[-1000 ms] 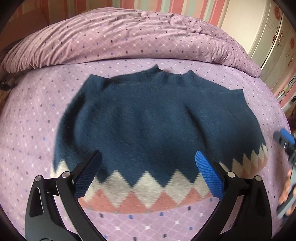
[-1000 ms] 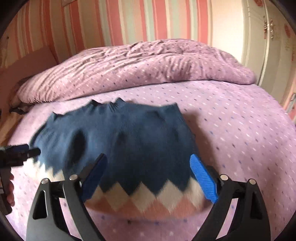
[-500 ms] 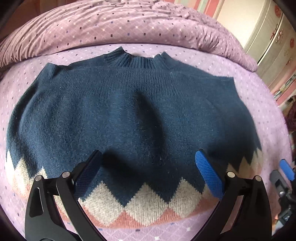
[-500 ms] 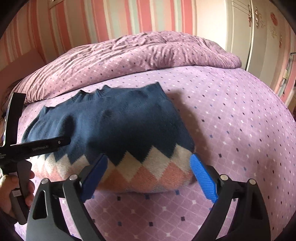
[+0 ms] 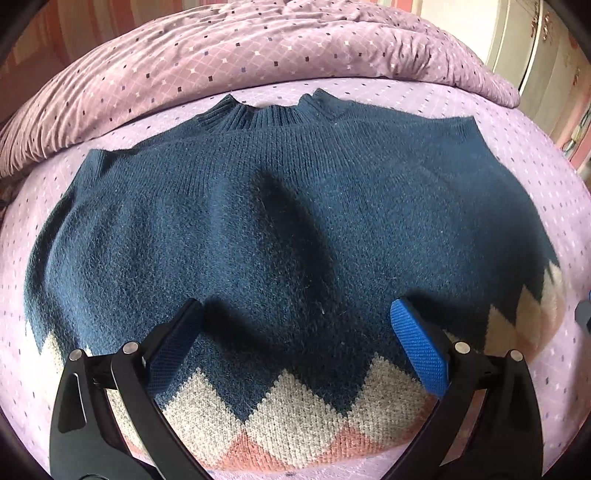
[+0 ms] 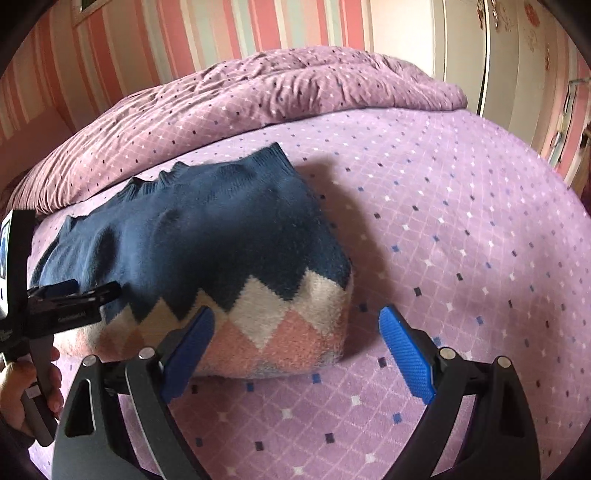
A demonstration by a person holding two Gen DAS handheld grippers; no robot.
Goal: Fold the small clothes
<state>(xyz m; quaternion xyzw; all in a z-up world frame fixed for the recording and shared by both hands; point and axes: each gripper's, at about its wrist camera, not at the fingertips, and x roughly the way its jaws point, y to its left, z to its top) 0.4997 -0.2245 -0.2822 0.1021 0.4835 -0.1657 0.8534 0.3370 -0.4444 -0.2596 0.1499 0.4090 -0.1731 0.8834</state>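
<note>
A small navy sweater (image 5: pixel 295 206) with a cream and pink zigzag hem lies flat on the purple bed sheet (image 6: pixel 461 240), collar toward the far side. My left gripper (image 5: pixel 295 343) hangs open just over the middle of the hem, nothing pinched between its blue pads. My right gripper (image 6: pixel 295 350) is open at the sweater's (image 6: pixel 207 236) near right corner; its left finger overlaps the pink hem and its right finger is over bare sheet. The right wrist view also shows the left gripper (image 6: pixel 70 299) over the hem's left part, held by a hand (image 6: pixel 22 384).
A rumpled purple duvet (image 5: pixel 258 48) is heaped along the far side of the bed. A white wardrobe (image 6: pixel 498 55) stands at the right, with a striped wall (image 6: pixel 221 29) behind. Bare sheet stretches to the right of the sweater.
Both grippers have sunk toward the sweater, which now looms larger. The left one has drifted over the hem's middle; the right one has shifted to the near right corner. Both stay open.
</note>
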